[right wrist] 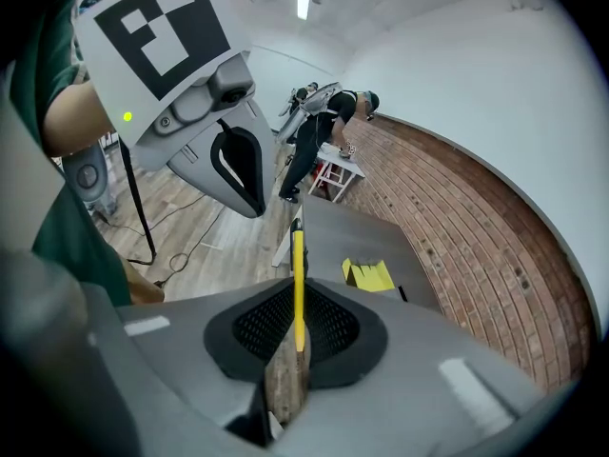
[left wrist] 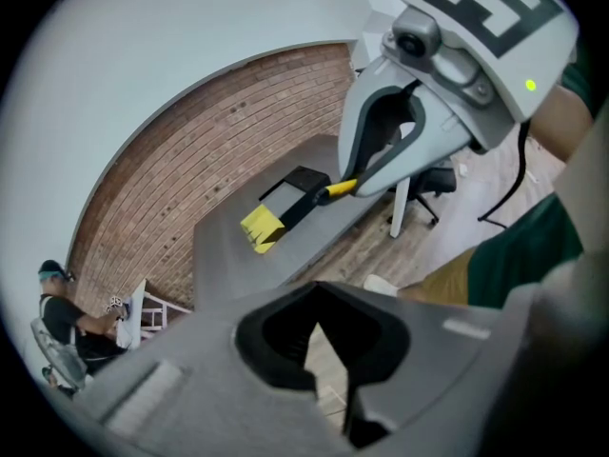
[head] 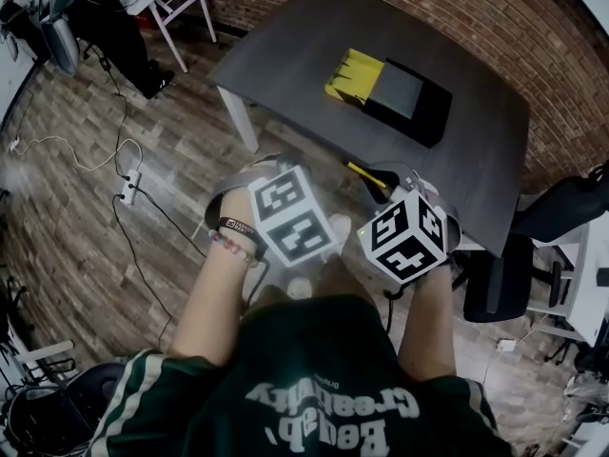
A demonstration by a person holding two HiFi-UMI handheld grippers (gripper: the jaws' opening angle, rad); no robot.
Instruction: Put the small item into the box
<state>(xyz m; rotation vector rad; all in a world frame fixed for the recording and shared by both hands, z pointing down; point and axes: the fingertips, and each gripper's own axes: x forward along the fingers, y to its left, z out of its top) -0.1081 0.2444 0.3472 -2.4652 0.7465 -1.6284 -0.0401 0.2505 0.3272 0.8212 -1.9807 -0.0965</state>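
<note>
Right gripper view: right hand-held gripper [right wrist: 296, 339] pinches yellow pen [right wrist: 298, 265]; left hand-held gripper [left wrist: 319, 327] pressed together.

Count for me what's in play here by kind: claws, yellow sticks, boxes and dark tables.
2 claws: left claw, right claw
1 yellow stick, gripped by the right claw
1 box, black with yellow flaps
1 dark table
Total: 5
</note>
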